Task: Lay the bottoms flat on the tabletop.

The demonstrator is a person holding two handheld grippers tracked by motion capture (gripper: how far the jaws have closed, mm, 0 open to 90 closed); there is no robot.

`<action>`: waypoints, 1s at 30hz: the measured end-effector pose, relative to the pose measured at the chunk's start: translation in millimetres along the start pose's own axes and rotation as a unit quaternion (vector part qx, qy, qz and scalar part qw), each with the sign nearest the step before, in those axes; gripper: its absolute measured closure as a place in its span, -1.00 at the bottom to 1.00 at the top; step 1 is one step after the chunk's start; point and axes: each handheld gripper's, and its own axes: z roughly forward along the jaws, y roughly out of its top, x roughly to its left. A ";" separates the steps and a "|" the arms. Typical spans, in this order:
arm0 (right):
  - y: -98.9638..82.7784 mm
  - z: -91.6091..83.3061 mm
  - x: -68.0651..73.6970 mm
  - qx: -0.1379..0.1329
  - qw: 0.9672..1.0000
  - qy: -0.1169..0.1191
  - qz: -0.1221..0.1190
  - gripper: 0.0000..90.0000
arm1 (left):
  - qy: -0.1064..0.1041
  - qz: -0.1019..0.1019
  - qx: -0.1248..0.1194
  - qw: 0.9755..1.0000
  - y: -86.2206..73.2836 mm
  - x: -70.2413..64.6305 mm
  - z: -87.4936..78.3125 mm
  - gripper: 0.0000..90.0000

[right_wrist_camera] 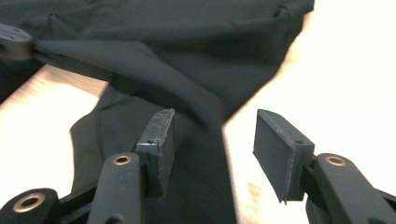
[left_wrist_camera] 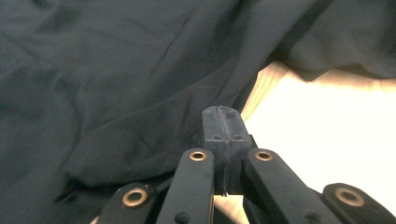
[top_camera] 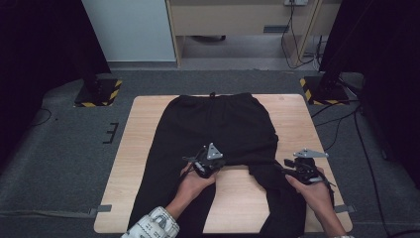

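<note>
A pair of black trousers [top_camera: 218,129] is laid flat on a light wooden table [top_camera: 292,119], with the waistband at the far edge and the two legs running toward the person's side. The fabric is bunched and pulled sideways at the crotch area, and bare wood is seen between the legs.

The left gripper [top_camera: 207,163] is found at the inner edge of the left trouser leg, near the crotch. In the left gripper view its two black jaws are seen pressed flat together, pad against pad [left_wrist_camera: 223,128], right at the edge of the dark cloth where it meets the pale table. In the right gripper view a taut ridge of cloth is seen drawn toward a gripper tip at the left edge of the picture. Whether fabric is actually pinched between the closed pads cannot be told with certainty.

The right gripper [top_camera: 299,171] is held over the inner part of the right trouser leg, near the table's right side. Its jaws are seen standing well apart in the right gripper view, with the trouser leg [right_wrist_camera: 205,154] lying beneath and between them; the pads [right_wrist_camera: 159,149] are not pressed on the cloth.
</note>
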 end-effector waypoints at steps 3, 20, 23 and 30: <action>-7.6 -3.4 1.6 0.004 1.000 0.000 0.003 0.02 | 0.016 0.007 0.003 1.000 -3.9 9.9 -6.5 0.99; -4.9 -12.2 0.3 0.003 1.000 -0.022 -0.018 0.36 | 0.027 -0.027 0.028 0.999 -24.6 36.1 5.8 0.99; 4.9 7.4 -9.4 0.012 1.000 -0.029 0.002 0.35 | 0.027 -0.028 0.025 0.999 -25.9 35.3 6.5 0.99; 19.4 52.2 -11.4 0.035 0.998 -0.047 0.027 0.06 | 0.027 -0.028 0.017 0.999 -26.2 32.1 6.1 0.99</action>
